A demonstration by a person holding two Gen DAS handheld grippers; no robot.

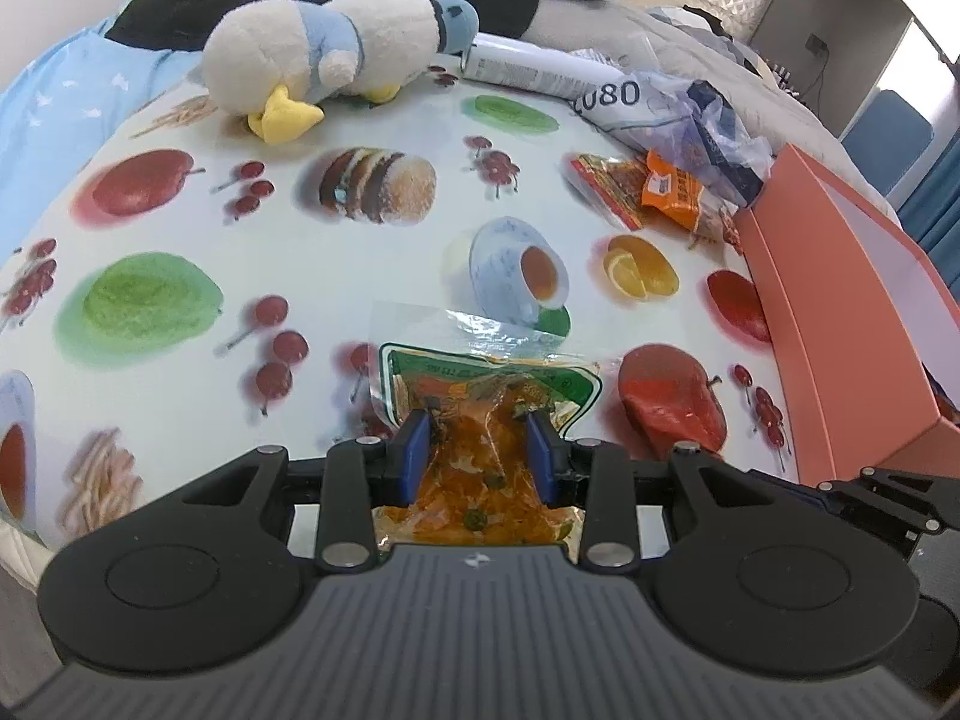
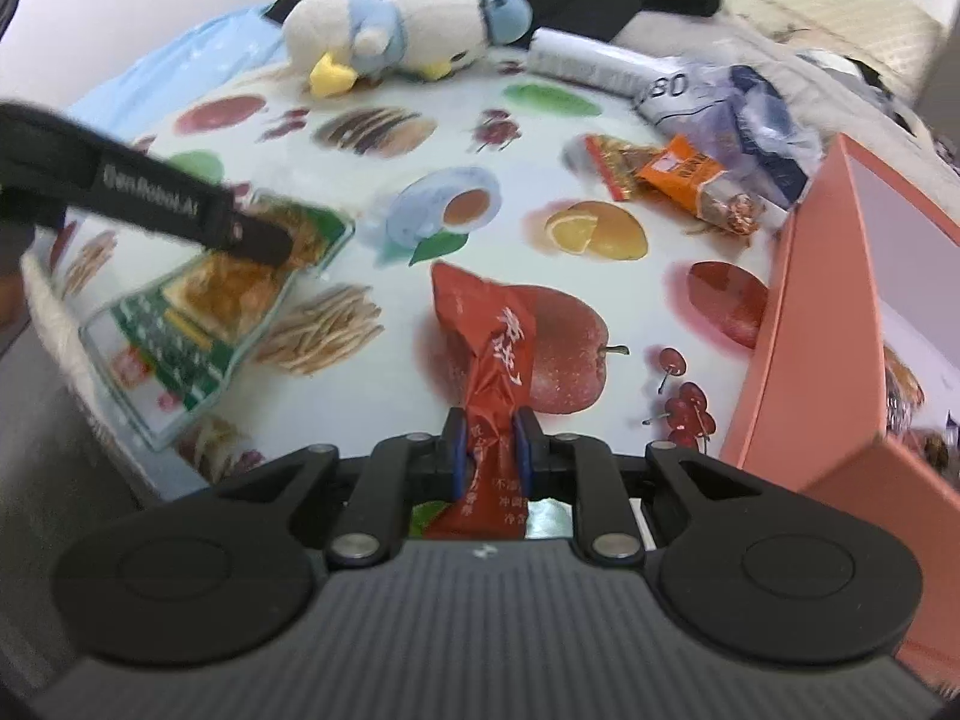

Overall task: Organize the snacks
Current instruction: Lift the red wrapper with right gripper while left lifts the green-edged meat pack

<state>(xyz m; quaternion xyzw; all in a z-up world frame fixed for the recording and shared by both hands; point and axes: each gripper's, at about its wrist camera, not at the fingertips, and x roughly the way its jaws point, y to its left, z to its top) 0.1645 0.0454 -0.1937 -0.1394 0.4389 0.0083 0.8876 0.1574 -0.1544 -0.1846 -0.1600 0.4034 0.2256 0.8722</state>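
My left gripper [image 1: 479,457] is shut on a clear, green-bordered packet [image 1: 489,387] of orange food, held just above the fruit-print tablecloth [image 1: 336,276]. The right wrist view shows that green packet [image 2: 198,312] at the left, tilted, with a black left-gripper finger [image 2: 180,204] across it. My right gripper [image 2: 491,450] is shut on a crumpled red packet [image 2: 489,348], whose far end hangs over the printed apple. The red packet [image 1: 666,402] also shows at the lower right of the left wrist view. An open salmon-pink box [image 2: 828,324] stands at the right edge, close to the right gripper.
An orange packet [image 2: 678,171], a red-and-yellow packet [image 1: 606,186] and a crumpled plastic bag [image 1: 690,114] lie at the far right beside the pink box [image 1: 840,312]. A plush duck [image 1: 324,54] and a white tube [image 1: 528,66] lie along the far edge, with dark clothing behind.
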